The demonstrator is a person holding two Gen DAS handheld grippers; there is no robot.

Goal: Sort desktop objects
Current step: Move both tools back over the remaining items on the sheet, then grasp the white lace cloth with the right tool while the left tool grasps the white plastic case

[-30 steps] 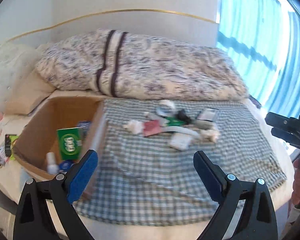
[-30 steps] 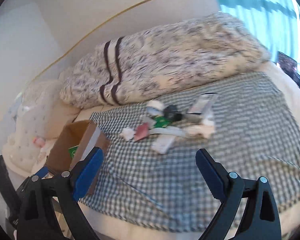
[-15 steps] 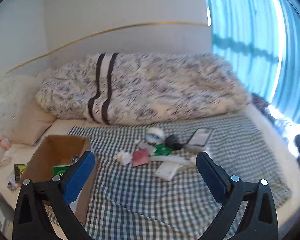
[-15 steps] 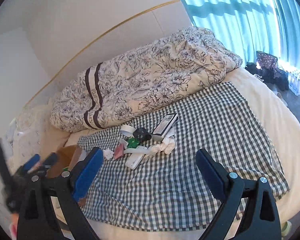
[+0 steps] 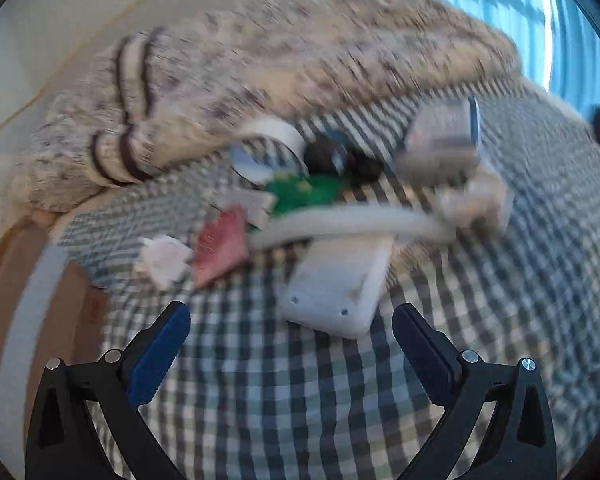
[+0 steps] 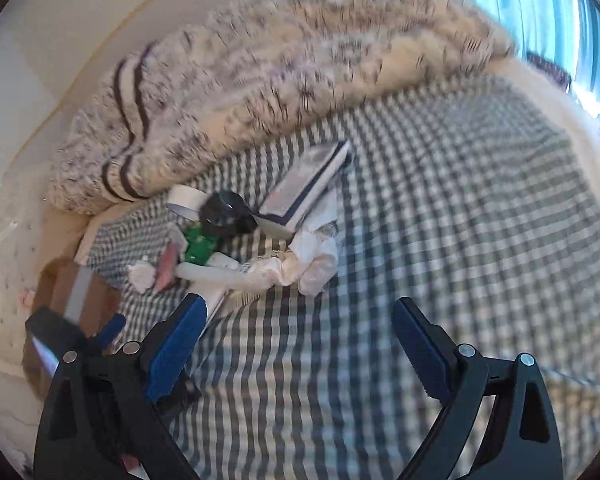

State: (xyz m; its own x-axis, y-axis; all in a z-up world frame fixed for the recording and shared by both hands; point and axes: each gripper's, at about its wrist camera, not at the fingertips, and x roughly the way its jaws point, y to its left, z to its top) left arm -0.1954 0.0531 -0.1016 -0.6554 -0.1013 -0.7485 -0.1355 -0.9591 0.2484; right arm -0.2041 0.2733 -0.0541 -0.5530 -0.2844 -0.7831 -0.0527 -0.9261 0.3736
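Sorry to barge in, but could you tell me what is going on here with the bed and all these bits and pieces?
A person holds two claws over a checked cloth spread on a bed, sorting small items. The left claw is open, just short of a white flat device at the near edge of the pile. The right claw is open and empty too. A cardboard box sits at the left. Nothing is gripped yet.

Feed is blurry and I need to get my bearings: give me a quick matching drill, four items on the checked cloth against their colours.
Things:
1. flat case
2. packet
3. card
4. round object

Colours:
A. green
B. black
C. white
D. red

Pairs: 1-C, 2-D, 3-A, 4-B

Both the left gripper and the right gripper are open and hold nothing.
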